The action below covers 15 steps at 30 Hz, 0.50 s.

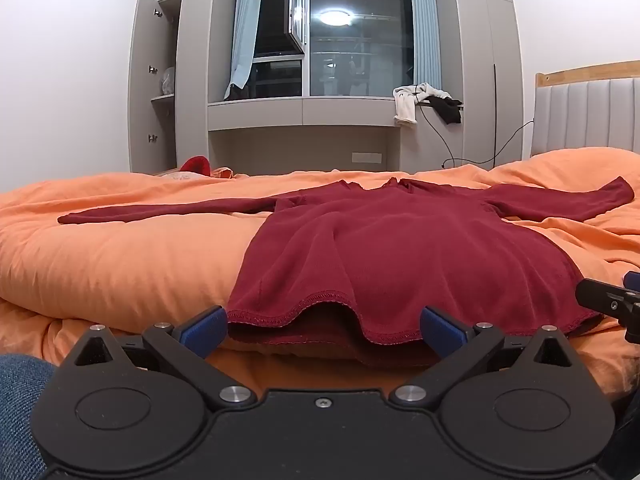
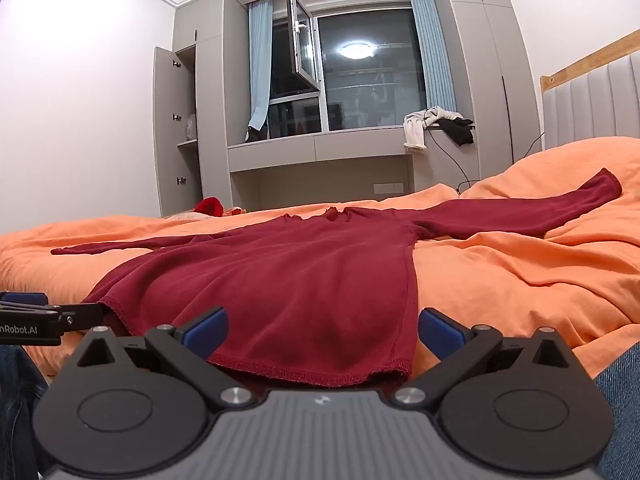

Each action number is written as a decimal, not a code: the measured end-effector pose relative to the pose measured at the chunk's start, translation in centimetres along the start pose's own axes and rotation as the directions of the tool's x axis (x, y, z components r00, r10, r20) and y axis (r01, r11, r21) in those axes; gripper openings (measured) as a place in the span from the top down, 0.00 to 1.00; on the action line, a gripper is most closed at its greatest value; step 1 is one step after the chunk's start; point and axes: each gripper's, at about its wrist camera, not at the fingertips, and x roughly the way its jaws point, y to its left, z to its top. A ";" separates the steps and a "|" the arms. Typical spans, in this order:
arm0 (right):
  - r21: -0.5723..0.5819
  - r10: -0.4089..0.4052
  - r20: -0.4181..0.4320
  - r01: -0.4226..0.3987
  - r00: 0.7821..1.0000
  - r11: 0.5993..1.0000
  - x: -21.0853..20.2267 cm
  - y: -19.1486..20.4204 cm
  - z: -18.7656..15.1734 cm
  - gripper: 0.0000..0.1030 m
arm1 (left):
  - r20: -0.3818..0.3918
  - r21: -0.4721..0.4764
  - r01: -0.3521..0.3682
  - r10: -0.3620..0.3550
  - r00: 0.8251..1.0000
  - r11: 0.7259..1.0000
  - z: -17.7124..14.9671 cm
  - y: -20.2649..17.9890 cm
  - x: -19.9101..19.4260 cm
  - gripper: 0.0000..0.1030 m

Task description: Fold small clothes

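1. One dark red long-sleeved garment point(image 1: 384, 248) lay flat on the bed point(image 1: 120, 264), which was covered with an orange duvet; its hem reached the near edge of the bed and its neck pointed toward the far edge.
2. Both sleeves were spread out sideways: the left sleeve point(image 1: 160, 210) ran toward the bed's left side, and the right sleeve point(image 2: 532, 208) ran up onto the raised bedding near the headboard point(image 2: 592, 100).
3. The left claw point(image 1: 324, 330) stood wide open at the near edge, its blue pads either side of the hem's left portion and holding nothing.
4. The right claw point(image 2: 322, 330) was likewise spread fully and empty, its pads flanking the hem's right corner; whether either pad touched the fabric could not be told.
5. The hem rippled upward in waves in front of the left claw, leaving a gap above the duvet.
6. A small red item point(image 2: 210, 205) and some orange cloth lay at the bed's far left corner, well apart from the garment.
7. Beyond the far edge stood a grey cabinet with an open door point(image 1: 152, 80), a window point(image 1: 360, 36) with blue curtains, and white and black clothes point(image 1: 424, 102) draped over the sill.
8. A black cable point(image 1: 472, 152) trailed from the sill toward the headboard.
9. Blue denim showed at the lower corners of both views.
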 end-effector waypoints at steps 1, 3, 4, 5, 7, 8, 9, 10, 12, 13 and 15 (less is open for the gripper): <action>0.000 0.000 -0.002 0.000 1.000 1.000 0.0 0.0 0.0 0.00 | 0.000 -0.001 0.000 0.000 1.000 1.000 0.0 0.0 0.0 0.01; 0.000 0.000 -0.003 0.000 1.000 1.000 0.0 0.0 0.0 0.00 | 0.000 0.000 0.000 0.000 1.000 1.000 0.0 0.0 0.0 0.01; 0.000 0.000 -0.003 0.000 1.000 1.000 0.0 0.0 0.0 0.00 | 0.000 0.000 0.000 0.000 1.000 1.000 0.0 0.0 0.0 0.01; 0.000 0.000 -0.003 0.000 1.000 1.000 0.0 0.0 0.0 0.00 | 0.000 0.000 0.000 0.000 1.000 1.000 0.0 0.0 0.0 0.01; 0.001 0.000 -0.003 0.000 1.000 1.000 0.0 0.0 0.0 0.00 | 0.001 0.001 0.001 -0.001 1.000 1.000 0.0 0.1 -0.1 0.01; 0.001 0.000 -0.004 0.000 1.000 1.000 0.0 0.0 0.0 0.00 | 0.001 0.001 0.000 0.000 1.000 1.000 0.0 0.1 -0.1 0.01; 0.001 0.000 -0.004 0.000 1.000 1.000 0.0 0.0 0.0 0.00 | -0.002 0.001 0.000 0.000 1.000 1.000 0.0 0.0 0.0 0.01; 0.001 0.000 -0.004 0.000 1.000 1.000 0.0 0.0 0.0 0.00 | -0.002 0.001 0.000 0.000 1.000 1.000 0.0 0.0 0.0 0.01; 0.001 0.000 -0.005 0.000 1.000 1.000 0.0 0.0 0.0 0.00 | -0.003 0.002 -0.001 0.001 1.000 1.000 0.0 0.0 0.0 0.01; 0.001 0.000 -0.005 0.000 1.000 1.000 0.0 0.0 0.0 0.00 | -0.003 0.002 -0.001 0.001 1.000 1.000 0.0 0.0 0.0 0.01; 0.001 0.000 -0.005 0.000 1.000 1.000 0.0 0.0 0.0 0.00 | -0.003 0.002 -0.001 0.001 1.000 1.000 0.0 0.0 0.0 0.01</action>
